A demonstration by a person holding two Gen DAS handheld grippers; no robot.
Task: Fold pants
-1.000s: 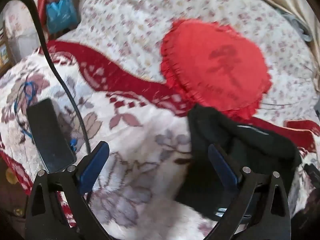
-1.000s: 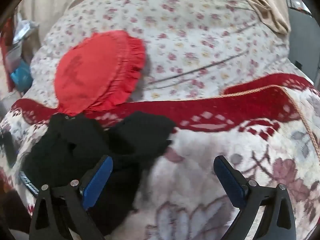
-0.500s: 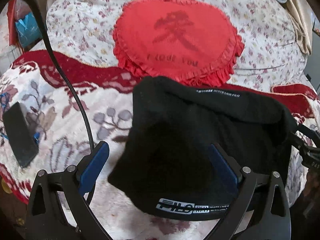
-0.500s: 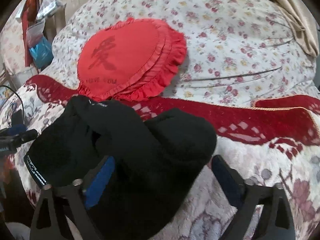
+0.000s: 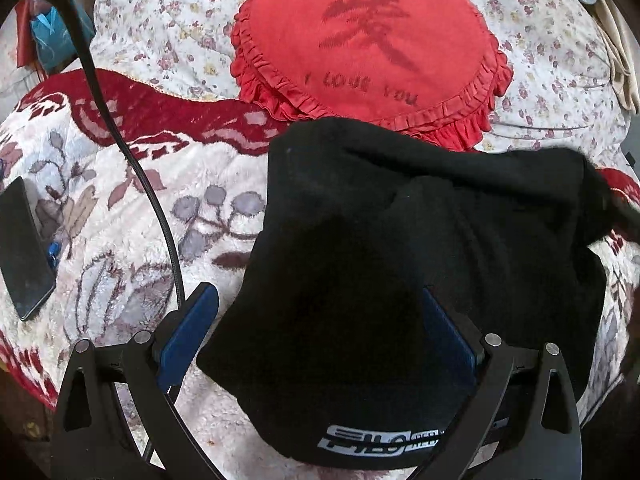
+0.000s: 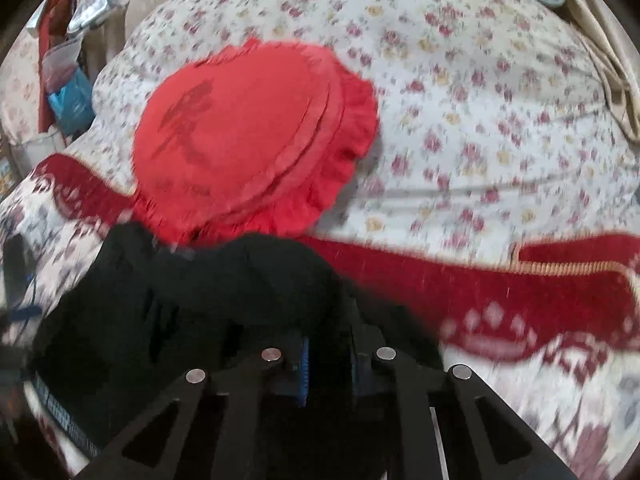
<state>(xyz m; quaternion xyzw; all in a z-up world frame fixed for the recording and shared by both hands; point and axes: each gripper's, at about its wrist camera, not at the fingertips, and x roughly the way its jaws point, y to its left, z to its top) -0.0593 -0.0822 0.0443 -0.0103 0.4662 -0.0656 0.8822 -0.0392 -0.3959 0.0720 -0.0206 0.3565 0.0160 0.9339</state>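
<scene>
The black pants (image 5: pixel 400 264) lie bunched on the floral blanket, with a white logo waistband at the near edge. My left gripper (image 5: pixel 320 332) is open. Its left finger rests on the blanket beside the pants and its right finger sits over the black fabric. In the right wrist view the pants (image 6: pixel 168 320) fill the lower left. My right gripper (image 6: pixel 326 364) is shut on a fold of the pants, with black cloth bulging over the blue pads.
A red heart-shaped pillow (image 5: pixel 368 44) lies just beyond the pants on a flowered quilt (image 6: pixel 480 100). A black phone (image 5: pixel 20 252) lies on the blanket (image 5: pixel 140 216) at far left. A black cable (image 5: pixel 132 152) runs across the blanket toward my left gripper.
My right gripper has closed on the pants; it was open half a second ago. The left gripper has moved nearer over the pants and stays open. The right view is blurred by motion.
</scene>
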